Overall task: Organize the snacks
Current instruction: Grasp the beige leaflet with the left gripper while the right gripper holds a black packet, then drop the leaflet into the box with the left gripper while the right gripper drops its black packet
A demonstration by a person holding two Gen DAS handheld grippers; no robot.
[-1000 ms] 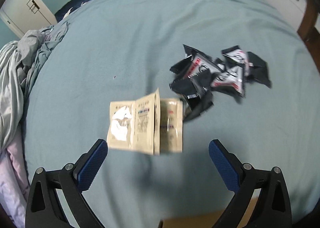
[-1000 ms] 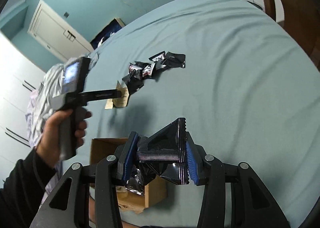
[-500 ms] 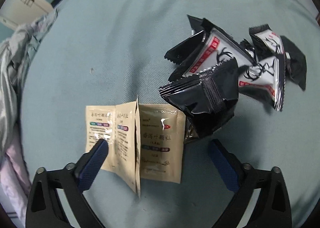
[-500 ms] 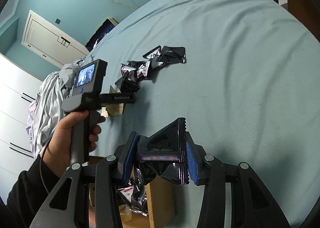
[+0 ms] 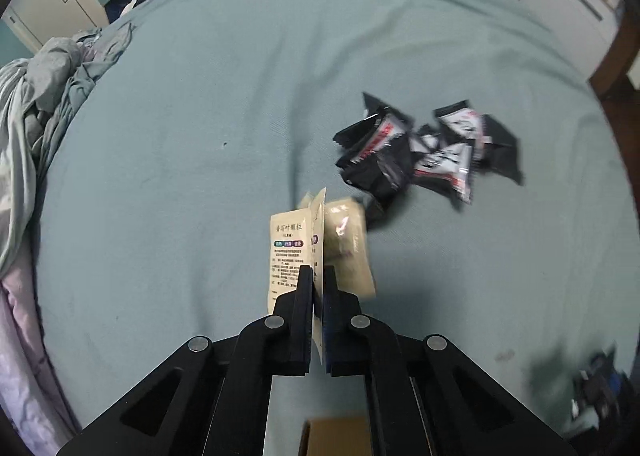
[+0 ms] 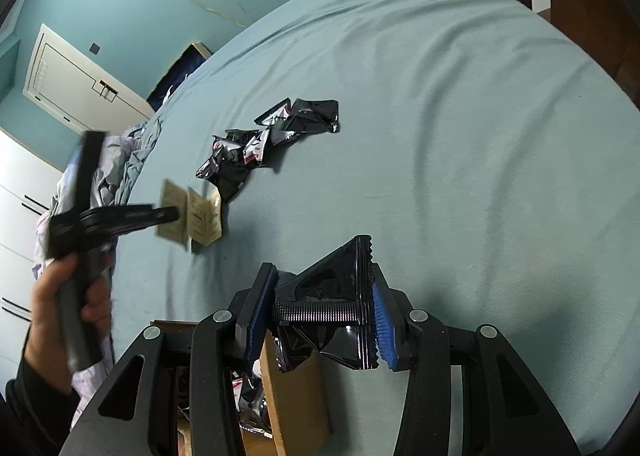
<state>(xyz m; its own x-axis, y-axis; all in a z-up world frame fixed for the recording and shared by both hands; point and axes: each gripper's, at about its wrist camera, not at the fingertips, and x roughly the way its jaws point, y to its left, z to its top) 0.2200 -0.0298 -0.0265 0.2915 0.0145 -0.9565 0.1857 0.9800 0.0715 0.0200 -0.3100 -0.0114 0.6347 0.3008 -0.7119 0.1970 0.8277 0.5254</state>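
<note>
The left tongs (image 6: 176,214) and the hand (image 6: 68,308) carrying them were smeared by motion in the right wrist view. The tan sachets (image 5: 320,252) were partly hidden between the closed jaws, and their far one was blurred. Print on the black snack packets (image 5: 424,151) was too soft to read. The cardboard box (image 5: 336,436) was cut off by the bottom edge. Dark items (image 5: 600,388) at lower right could not be identified.

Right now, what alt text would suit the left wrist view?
A shut black gripper pinches a strip of beige sachets above a teal bedsheet. Black snack packets lie in a pile beyond, with rumpled bedding at left.
</note>
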